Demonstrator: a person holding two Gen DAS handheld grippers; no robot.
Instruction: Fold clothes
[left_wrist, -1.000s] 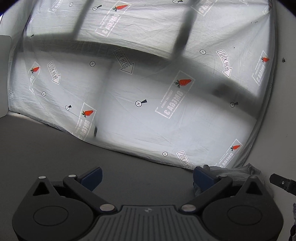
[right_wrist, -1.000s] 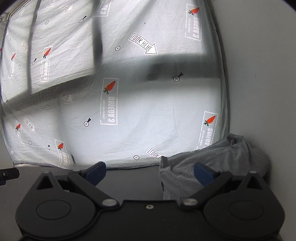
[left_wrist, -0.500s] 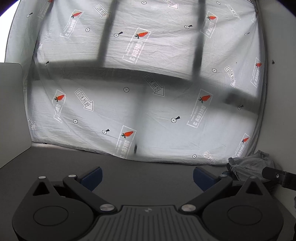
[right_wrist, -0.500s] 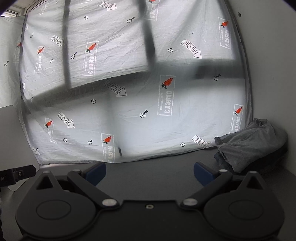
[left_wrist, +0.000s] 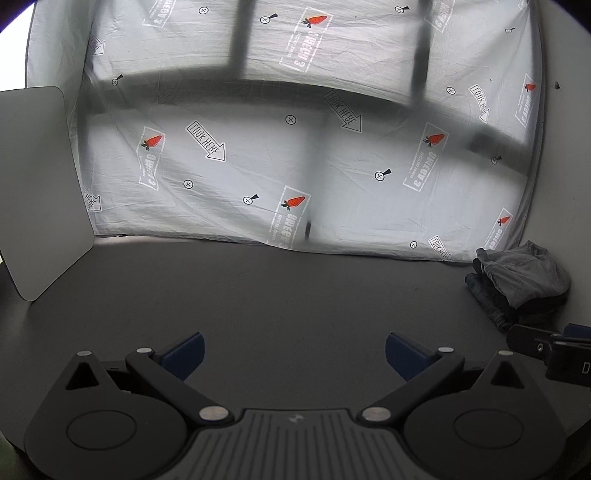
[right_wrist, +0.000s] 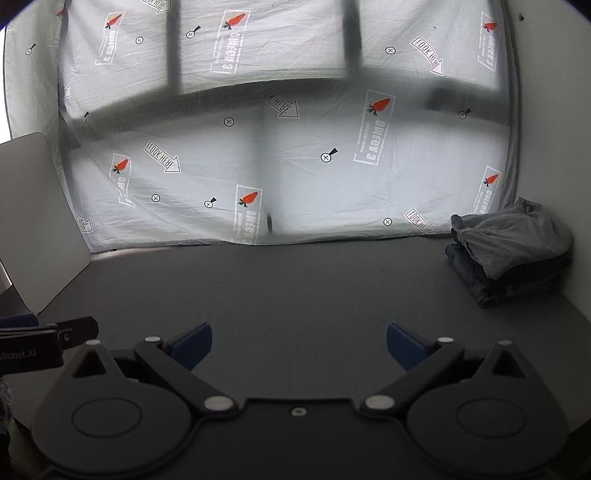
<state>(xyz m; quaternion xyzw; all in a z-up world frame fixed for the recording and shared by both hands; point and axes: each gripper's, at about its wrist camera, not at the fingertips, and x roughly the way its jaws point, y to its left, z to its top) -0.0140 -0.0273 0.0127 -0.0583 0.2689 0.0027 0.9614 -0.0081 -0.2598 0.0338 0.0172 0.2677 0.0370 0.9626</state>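
Both views pulled back: crumpled grey garment on dark folded clothes pile (right_wrist: 511, 245) now far right; left gripper (left_wrist: 293, 349) and right gripper (right_wrist: 299, 341) released, empty — placement apparently done.

The dark grey counter (left_wrist: 295, 295) is matte and flat. At its far right corner sits a small stack of clothes (right_wrist: 506, 254): a crumpled grey garment (left_wrist: 524, 273) on top of darker folded pieces. A pale grey board (left_wrist: 37, 192) stands tilted at the counter's left edge. A printed white sheet (right_wrist: 295, 147) hangs along its far edge.
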